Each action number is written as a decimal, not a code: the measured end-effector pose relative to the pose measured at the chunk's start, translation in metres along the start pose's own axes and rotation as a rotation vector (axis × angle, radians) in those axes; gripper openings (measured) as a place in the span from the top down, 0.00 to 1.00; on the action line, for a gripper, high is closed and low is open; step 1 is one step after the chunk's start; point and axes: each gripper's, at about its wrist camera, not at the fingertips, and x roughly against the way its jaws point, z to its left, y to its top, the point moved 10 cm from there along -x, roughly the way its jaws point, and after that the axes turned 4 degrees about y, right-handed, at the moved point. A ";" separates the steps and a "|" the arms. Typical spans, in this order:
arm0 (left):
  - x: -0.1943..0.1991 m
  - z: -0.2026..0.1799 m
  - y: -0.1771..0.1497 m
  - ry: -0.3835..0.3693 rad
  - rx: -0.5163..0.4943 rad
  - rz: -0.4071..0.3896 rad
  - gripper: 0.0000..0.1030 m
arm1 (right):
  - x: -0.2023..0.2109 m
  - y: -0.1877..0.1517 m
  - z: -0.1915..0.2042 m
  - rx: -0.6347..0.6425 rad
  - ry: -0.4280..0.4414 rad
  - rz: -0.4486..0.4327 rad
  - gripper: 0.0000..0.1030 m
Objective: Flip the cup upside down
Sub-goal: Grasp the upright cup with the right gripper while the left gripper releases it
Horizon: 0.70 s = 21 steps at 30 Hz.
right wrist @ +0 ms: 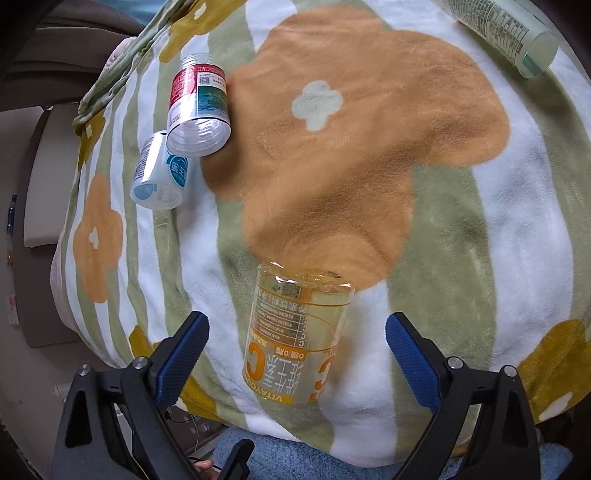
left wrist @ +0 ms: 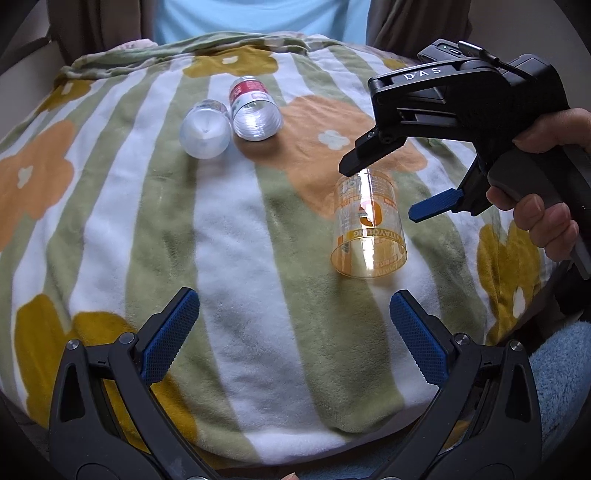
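Note:
A clear yellow plastic cup (left wrist: 367, 227) with orange print stands on the flowered blanket (left wrist: 221, 229) with its wide rim down. It also shows in the right wrist view (right wrist: 295, 339). My right gripper (left wrist: 380, 192) hovers open just above and to the right of it; in its own view the gripper (right wrist: 295, 350) has the cup between its spread blue pads, apart from both. My left gripper (left wrist: 295, 332) is open and empty, low over the blanket, with the cup ahead and to its right.
Two clear cut-bottle cups lie side by side at the back: one with a red label (left wrist: 255, 110) (right wrist: 199, 110), one with a blue and white label (left wrist: 205, 129) (right wrist: 160, 173). Another clear cup (right wrist: 517, 33) lies far right. A light blue towel (left wrist: 565, 373) edges the blanket.

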 end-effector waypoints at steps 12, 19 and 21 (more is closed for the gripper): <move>-0.011 0.002 -0.004 -0.004 -0.001 0.017 0.00 | -0.016 0.013 -0.007 -0.050 0.010 0.009 0.43; -0.011 0.006 -0.005 0.010 -0.005 0.019 0.00 | -0.015 0.019 0.002 -0.003 -0.022 -0.015 0.43; -0.011 0.006 -0.005 0.010 -0.004 0.020 0.00 | -0.008 0.022 0.005 0.039 -0.047 -0.049 0.43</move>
